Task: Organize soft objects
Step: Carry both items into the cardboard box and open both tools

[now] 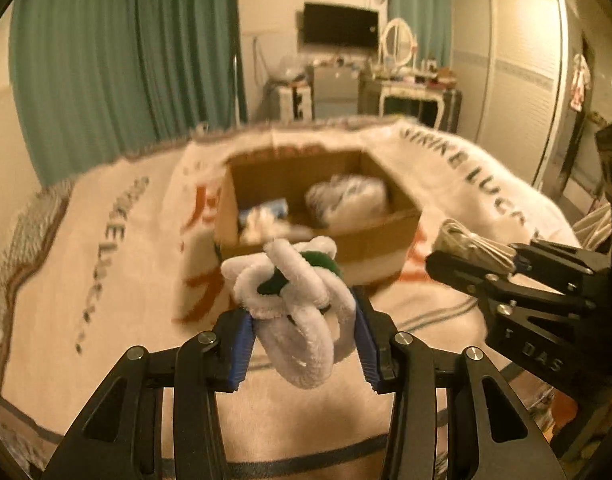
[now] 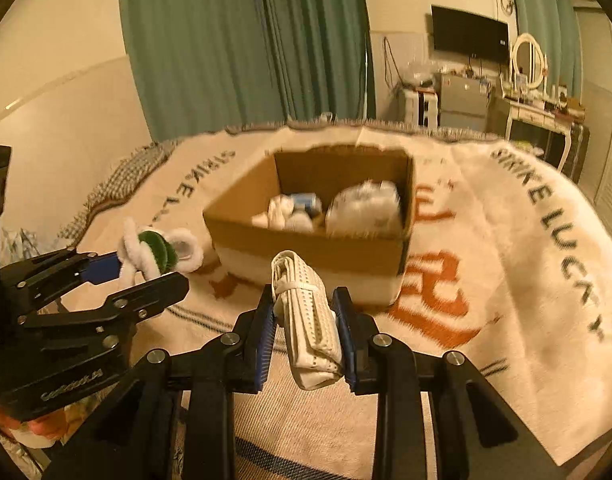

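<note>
On the blanket-covered bed [image 2: 506, 240], an open cardboard box [image 2: 314, 248] is set toward the far edge, with blurred white bundles inside that cannot be identified. A fuzzy white-and-green toy [image 1: 293, 304] is pinched by the left gripper [image 1: 303, 344] just short of the box. A rolled white cloth [image 2: 310, 320], seen clearly only in the right wrist view, is clamped by the right gripper [image 2: 308, 340].

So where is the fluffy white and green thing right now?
The fluffy white and green toy is pinched in the left gripper, up above the blanket, just in front of the cardboard box.
</note>
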The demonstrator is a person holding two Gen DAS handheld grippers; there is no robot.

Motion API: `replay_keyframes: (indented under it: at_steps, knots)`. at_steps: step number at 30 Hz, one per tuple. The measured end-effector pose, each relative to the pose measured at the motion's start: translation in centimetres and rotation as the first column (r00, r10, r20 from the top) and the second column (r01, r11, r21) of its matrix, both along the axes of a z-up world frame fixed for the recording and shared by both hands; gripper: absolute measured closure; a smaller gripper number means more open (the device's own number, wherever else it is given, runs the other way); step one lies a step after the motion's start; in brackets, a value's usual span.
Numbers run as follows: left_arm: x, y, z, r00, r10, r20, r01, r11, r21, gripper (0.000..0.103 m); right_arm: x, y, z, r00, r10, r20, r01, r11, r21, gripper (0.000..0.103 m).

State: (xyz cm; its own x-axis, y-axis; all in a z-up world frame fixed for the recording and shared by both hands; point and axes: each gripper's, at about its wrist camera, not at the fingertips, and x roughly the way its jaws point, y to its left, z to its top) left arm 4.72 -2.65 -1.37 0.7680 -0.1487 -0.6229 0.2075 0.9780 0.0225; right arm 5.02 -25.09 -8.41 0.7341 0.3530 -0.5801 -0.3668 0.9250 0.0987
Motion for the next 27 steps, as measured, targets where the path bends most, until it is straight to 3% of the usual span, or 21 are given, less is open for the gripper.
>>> replay_keyframes:
  at_steps: [8, 15, 19, 27]
  knots:
    - [4.0, -1.5, 4.3, 0.995, -0.004, 0.102, 0.004, 1.0, 0.0, 0.06, 3.5, -1.5, 6.1, 0.996, 0.014, 0.09, -0.016, 1.0, 0.015, 0.075]
    - [10.3, -1.3, 4.9, 0.994, 0.016, 0.104, -0.014, 1.0, -0.015, 0.06, 9.4, -1.1, 9.1, 0.993, 0.031, 0.111, -0.034, 0.999, 0.02, 0.075]
    - [14.2, -0.4, 3.2, 0.997, 0.04, 0.069, -0.04, 0.999, 0.002, 0.06, 13.5, -0.2, 8.5, 0.996, 0.038, 0.08, -0.04, 0.999, 0.02, 0.075]
    - [19.0, 1.3, -1.3, 0.997, 0.076, -0.03, -0.074, 0.996, 0.05, 0.06, 21.2, 2.1, 3.1, 0.994, 0.072, -0.076, -0.069, 0.997, 0.042, 0.075]
